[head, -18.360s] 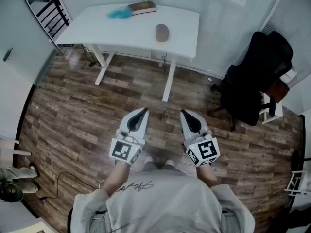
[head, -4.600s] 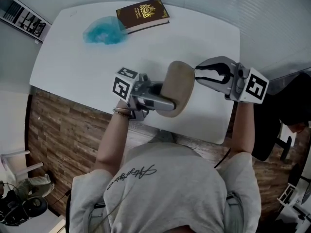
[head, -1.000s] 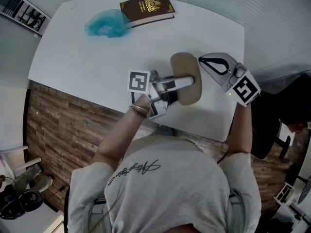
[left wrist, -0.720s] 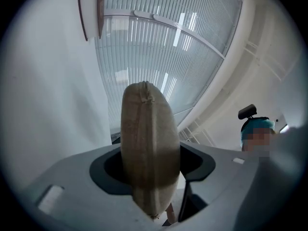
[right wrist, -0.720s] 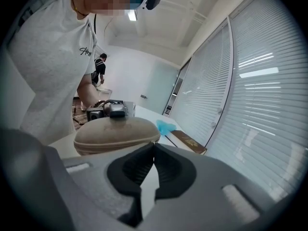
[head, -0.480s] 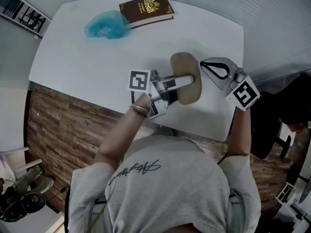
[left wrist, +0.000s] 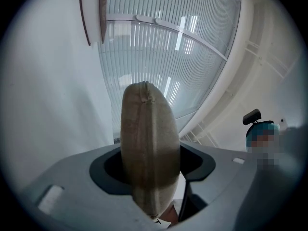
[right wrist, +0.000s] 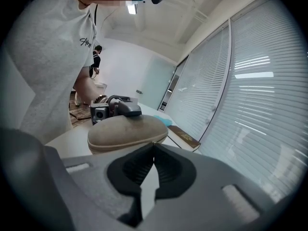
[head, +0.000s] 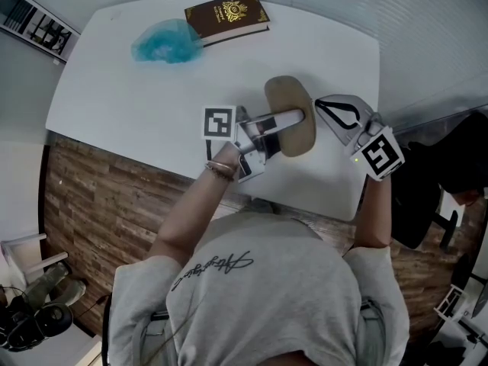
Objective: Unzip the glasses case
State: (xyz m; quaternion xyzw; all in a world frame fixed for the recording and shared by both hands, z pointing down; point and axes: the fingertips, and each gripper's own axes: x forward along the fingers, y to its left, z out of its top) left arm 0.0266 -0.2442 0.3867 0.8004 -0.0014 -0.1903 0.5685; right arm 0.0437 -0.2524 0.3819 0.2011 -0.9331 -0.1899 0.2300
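The tan oval glasses case (head: 293,97) is held above the white table (head: 114,97). My left gripper (head: 284,120) is shut on its middle, one jaw across the top. In the left gripper view the case (left wrist: 147,138) stands edge-on between the jaws of the left gripper (left wrist: 151,165), seam facing me. My right gripper (head: 317,104) is shut, its tips at the case's right edge. In the right gripper view the right gripper (right wrist: 154,146) meets the zipper seam of the case (right wrist: 126,130), pinching a tiny pale bit that looks like the zipper pull.
A brown book (head: 226,15) and a crumpled blue cloth-like thing (head: 165,43) lie at the table's far side. A black chair (head: 454,175) stands right of the table. Window blinds (right wrist: 250,95) run along the wall behind the table. Wood floor lies at the left.
My right gripper has slid slightly toward me along the case's right edge, staying shut. The left gripper and case barely shifted.
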